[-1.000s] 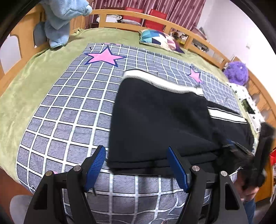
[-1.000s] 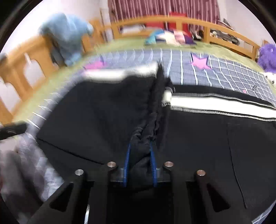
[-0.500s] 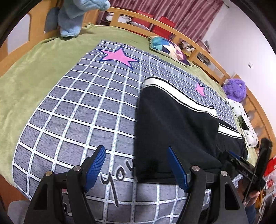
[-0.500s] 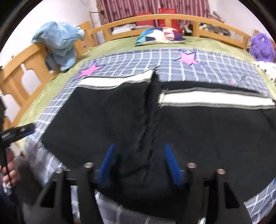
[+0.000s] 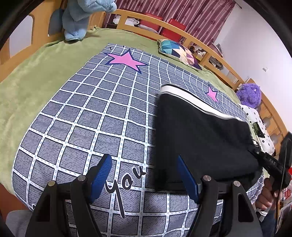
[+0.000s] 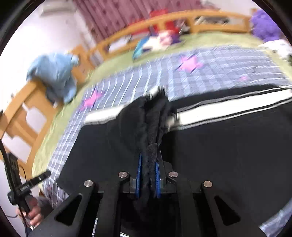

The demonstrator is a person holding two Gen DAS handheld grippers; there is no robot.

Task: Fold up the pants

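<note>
Black pants [image 5: 199, 134] with a white side stripe lie folded on the grey checked bedspread [image 5: 94, 116]. My left gripper [image 5: 144, 175] is open and empty, low over the bedspread at the pants' near left edge. My right gripper [image 6: 148, 175] is shut on a bunched fold of the black pants [image 6: 228, 149], which rises between its blue pads. The right gripper also shows at the right edge of the left wrist view [image 5: 272, 162], at the pants' near right corner.
A light blue garment [image 5: 82, 16] hangs on the wooden bed rail. A patterned pillow [image 5: 180, 52] lies at the far side. A purple plush toy [image 5: 250, 93] and a spotted white item [image 5: 261, 124] sit at the right. A green blanket [image 5: 36, 73] lies under the bedspread.
My right gripper opened half a second ago and has shut again on the bunched fold. My left gripper stayed open and the pants have shifted right in its view.
</note>
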